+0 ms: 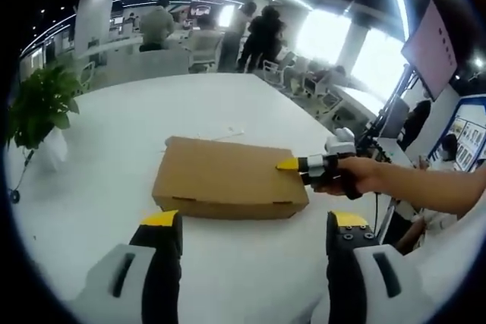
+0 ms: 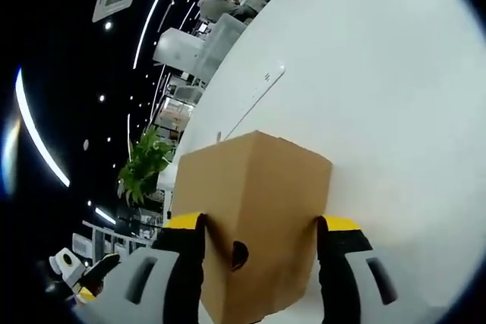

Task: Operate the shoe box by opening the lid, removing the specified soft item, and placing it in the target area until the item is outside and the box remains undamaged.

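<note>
Right hand-held gripper straddles the closed cardboard shoe box; left hand-held gripper hangs spread apart.

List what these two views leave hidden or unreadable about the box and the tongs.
- Contents of the shoe box: hidden by its closed cardboard lid, both views.
- Right tongs grip: they straddle a box corner; contact unclear, right gripper view.
- Box bottom: cut off between the tongs, right gripper view.
- Left tongs: open, short of the box.

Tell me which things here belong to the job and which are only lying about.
Belong to the job:
- cardboard shoe box, lid closed
- right hand-held gripper, at the box's end
- left hand-held gripper, open, short of the box

Only lying about:
- potted plant
- white table
- thin white strip on the table
</note>
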`<state>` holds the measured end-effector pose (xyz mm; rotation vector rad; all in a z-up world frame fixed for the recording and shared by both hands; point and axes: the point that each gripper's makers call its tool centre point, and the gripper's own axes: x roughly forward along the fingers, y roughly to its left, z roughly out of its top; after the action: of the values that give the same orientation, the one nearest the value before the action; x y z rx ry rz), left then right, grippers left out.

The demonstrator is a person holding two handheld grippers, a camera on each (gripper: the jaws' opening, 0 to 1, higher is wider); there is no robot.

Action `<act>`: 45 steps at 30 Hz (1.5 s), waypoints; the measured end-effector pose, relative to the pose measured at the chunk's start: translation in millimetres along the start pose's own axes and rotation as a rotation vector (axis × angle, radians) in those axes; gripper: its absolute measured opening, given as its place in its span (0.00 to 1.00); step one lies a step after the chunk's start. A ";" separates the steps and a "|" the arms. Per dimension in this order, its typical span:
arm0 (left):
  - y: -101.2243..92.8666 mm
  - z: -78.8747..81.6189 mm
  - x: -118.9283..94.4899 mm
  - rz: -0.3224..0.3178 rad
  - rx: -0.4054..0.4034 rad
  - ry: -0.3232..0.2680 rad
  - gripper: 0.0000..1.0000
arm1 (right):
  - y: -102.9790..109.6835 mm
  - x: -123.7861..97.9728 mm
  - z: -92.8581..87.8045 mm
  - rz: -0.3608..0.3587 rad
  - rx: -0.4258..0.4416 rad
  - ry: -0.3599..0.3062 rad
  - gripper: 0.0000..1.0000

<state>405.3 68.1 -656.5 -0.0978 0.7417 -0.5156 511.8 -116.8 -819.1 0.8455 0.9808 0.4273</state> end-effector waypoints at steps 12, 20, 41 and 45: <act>1.1 -5.5 -5.7 0.008 -0.032 -0.004 0.78 | -1.1 -11.0 7.8 -0.021 0.008 -0.052 0.48; 9.0 -12.1 -9.3 0.025 -0.091 -0.025 0.78 | -1.7 -13.1 12.1 -0.021 0.038 -0.065 0.39; 1.5 -0.6 0.9 -0.016 -0.147 -0.058 0.77 | 0.5 -19.6 14.3 -0.010 0.050 -0.074 0.29; 2.5 -6.7 5.4 -0.014 -0.142 -0.037 0.79 | 0.2 -19.9 14.7 -0.011 0.049 -0.075 0.29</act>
<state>405.1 68.3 -665.4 -0.2446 0.7414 -0.4733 514.3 -136.1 -803.8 0.8938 0.9287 0.3610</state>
